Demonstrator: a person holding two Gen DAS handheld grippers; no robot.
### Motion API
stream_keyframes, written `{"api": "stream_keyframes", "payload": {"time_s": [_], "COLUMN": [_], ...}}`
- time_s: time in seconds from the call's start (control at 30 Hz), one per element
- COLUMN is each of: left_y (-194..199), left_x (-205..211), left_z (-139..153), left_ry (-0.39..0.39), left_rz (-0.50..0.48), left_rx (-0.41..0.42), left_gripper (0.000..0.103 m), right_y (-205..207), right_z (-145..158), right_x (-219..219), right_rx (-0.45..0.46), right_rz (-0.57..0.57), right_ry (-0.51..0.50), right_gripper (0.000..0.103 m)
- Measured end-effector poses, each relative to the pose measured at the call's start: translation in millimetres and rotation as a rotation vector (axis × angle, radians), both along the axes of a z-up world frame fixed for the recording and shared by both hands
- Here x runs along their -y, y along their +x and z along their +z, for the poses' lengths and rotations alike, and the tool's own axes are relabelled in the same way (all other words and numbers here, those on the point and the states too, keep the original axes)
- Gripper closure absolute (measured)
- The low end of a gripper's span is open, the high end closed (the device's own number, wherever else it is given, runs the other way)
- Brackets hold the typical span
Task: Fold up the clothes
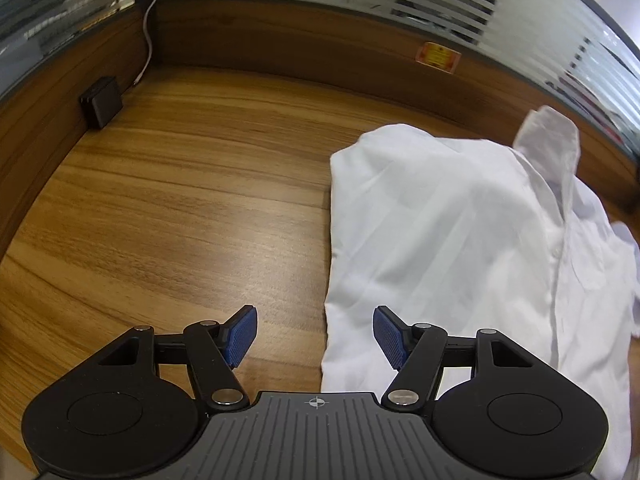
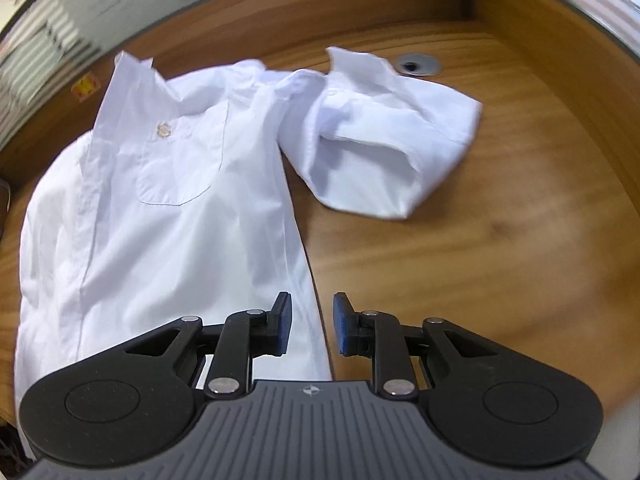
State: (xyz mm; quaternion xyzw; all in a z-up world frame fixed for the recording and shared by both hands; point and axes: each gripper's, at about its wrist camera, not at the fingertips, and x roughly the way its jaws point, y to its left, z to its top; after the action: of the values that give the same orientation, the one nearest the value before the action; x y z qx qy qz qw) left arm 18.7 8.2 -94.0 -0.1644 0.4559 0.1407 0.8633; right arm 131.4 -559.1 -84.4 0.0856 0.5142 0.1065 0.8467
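Observation:
A white short-sleeved shirt (image 1: 448,224) lies on the wooden desk (image 1: 180,200), front up, with a chest pocket (image 2: 180,160) and a small emblem. Its left side looks folded in, giving a straight left edge. One sleeve (image 2: 380,140) sticks out to the right, crumpled. My left gripper (image 1: 315,334) is open wide and empty, hovering over the shirt's left lower edge. My right gripper (image 2: 312,322) is open with a narrower gap and empty, hovering over the shirt's right lower edge.
A black box (image 1: 102,100) and a white cable (image 1: 148,36) sit at the desk's back left corner. A wooden partition (image 1: 320,48) with frosted glass runs behind. A metal cable grommet (image 2: 418,66) is set in the desk beyond the sleeve.

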Motion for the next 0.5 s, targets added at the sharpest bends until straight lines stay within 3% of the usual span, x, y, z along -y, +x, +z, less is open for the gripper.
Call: {"api": "stream_keyframes", "payload": {"time_s": [0.17,0.43,0.5], "left_y": [13.8,40.2,46.6], "left_x": [-1.2,-17.1,-22.8], "left_z": [-7.2,-28.2,-32.1], "left_ry": [0.004,-0.051,-0.066], "left_rz": [0.035,0.003,-0.008], "left_rx": [0.02,0.02,0.028], "left_gripper": [0.036,0.036,0.036], "right_y": [46.2,84.2,87.8], "right_z": [-14.2,-32.3,-35.9], "right_x": [-11.1,-33.9,-34.5], "right_rx": [-0.013,-0.057,-0.074], "right_rz": [0.097,0.206,0.193], "right_ry": [0.062,0.057,0.059], "right_gripper": [0.062,0.062,0.066]}}
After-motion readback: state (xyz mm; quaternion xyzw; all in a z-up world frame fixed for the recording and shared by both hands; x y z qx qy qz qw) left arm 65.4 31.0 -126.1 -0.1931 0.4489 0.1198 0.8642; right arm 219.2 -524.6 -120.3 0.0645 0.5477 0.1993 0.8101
